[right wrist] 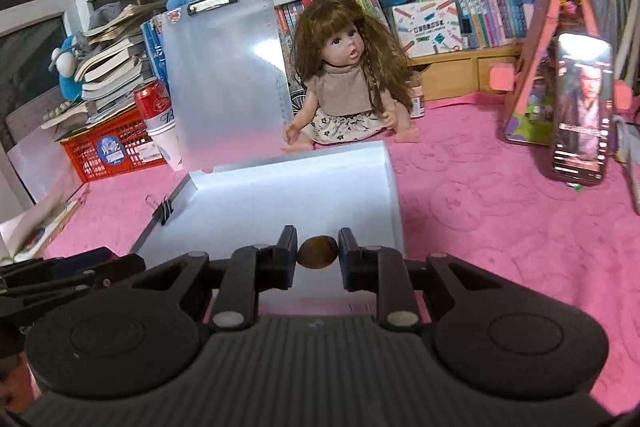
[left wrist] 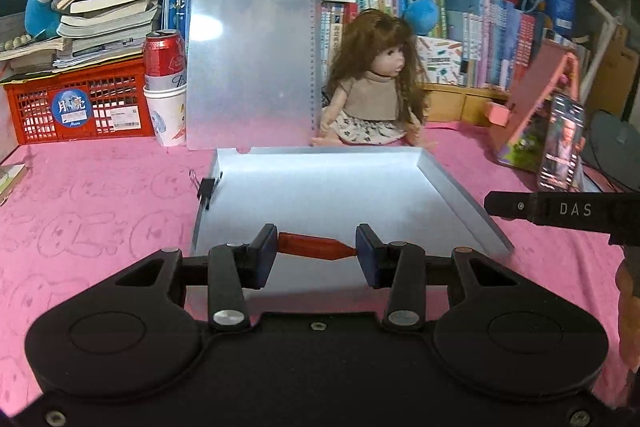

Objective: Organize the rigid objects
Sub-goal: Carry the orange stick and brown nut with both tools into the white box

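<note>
Our left gripper [left wrist: 316,251] pinches a red rod-shaped piece [left wrist: 316,246] crosswise, at the near edge of the open silver case [left wrist: 440,187] on the pink cloth [left wrist: 100,195]. To its right, our right gripper [right wrist: 318,254] pinches a small brown oval piece [right wrist: 317,252] above the same case's near end.

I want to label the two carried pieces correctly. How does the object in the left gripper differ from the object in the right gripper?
The red piece is long and tapered toward one end; the brown piece is short and rounded like an egg. The red piece spans a wider gap in the left gripper; the brown one sits in the much narrower right gripper. Both are clamped between the pads, above the open silver case.
</note>
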